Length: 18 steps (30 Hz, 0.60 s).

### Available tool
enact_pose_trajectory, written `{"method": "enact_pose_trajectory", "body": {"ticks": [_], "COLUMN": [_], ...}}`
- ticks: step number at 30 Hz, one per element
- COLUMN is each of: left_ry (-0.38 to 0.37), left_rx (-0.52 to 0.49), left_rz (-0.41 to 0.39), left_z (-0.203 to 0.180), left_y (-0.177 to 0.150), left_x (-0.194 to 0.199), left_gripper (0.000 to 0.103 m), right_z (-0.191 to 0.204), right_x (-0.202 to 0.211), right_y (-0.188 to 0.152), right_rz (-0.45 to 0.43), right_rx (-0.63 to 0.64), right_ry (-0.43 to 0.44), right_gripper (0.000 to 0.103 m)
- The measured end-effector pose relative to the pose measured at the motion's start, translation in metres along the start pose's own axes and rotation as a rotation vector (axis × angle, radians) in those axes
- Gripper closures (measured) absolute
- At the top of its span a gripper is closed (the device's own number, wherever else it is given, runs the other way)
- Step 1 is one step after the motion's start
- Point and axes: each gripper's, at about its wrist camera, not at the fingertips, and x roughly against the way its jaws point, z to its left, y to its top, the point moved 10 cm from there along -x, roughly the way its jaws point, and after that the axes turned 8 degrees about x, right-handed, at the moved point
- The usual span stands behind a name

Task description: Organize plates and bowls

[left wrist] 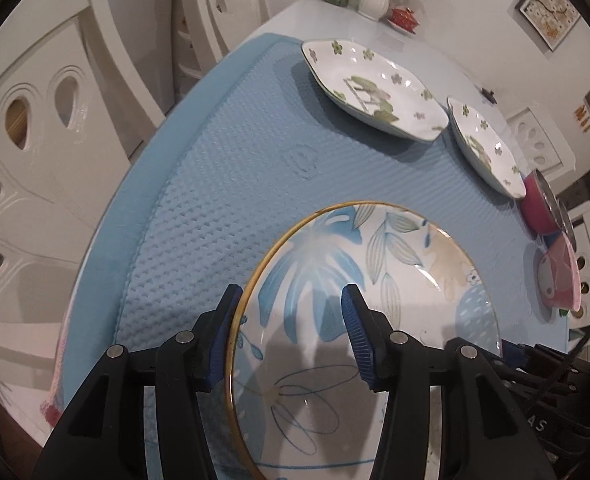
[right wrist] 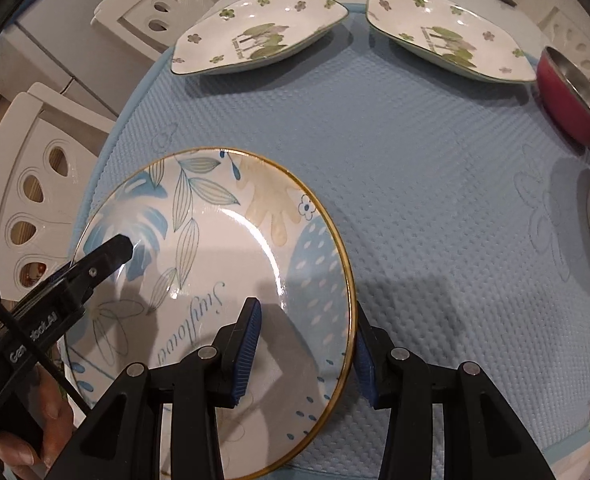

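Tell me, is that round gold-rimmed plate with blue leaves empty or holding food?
Empty. The round gold-rimmed plate with blue leaves shows only its glossy painted surface; both tools, left and right, straddle its rim.

White carved chairs (left wrist: 47, 128) flank white table (left wrist: 435, 52); framed pictures (left wrist: 549, 10) on pale wall; blue mat (right wrist: 435, 184) covers tabletop.

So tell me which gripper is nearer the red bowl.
Right. The right gripper straddles the gold-rimmed plate's edge on the side facing the red bowl; the left gripper straddles the plate's opposite edge, farther away.
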Motion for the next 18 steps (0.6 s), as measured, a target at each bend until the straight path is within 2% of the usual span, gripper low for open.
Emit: {"method": "enact_pose_trajectory", "body": {"ticks": [4,9,12,15,18], "left_ry": [-0.021,0.007,0.000,-0.018,-0.005], "left_rx": [0.007,-0.038,-0.035,-0.043,-0.069], "left_rz": [0.029,-0.060,-0.108,-0.167,-0.210], "left_z": [0.002,0.001,-0.002,-0.013,-0.028], "left_y": [-0.006,0.000,0.005,0.009,0.008], "left_x": [-0.005,0.022,0.046,0.076,0.101], "left_gripper": [0.057,0.058,0.058,0.058,0.058], "right_z": [-0.007,-0.014,-0.016,-0.017,-0.019], "right_x": [0.001,0.041,0.065,0.092,0.119], "right_y": [-0.014,-0.016,-0.021,-0.020,-0.019], "right_rz": [0.016,-0.075,-0.122,-0.186,-0.256], "right_rx": [-0.047,-0.033,-0.033,-0.012,0.030], "right_ry": [0.013,-0.023,-0.019,-0.024,-0.040], "right_gripper": [0.062,0.062,0.062,0.062,0.062]}}
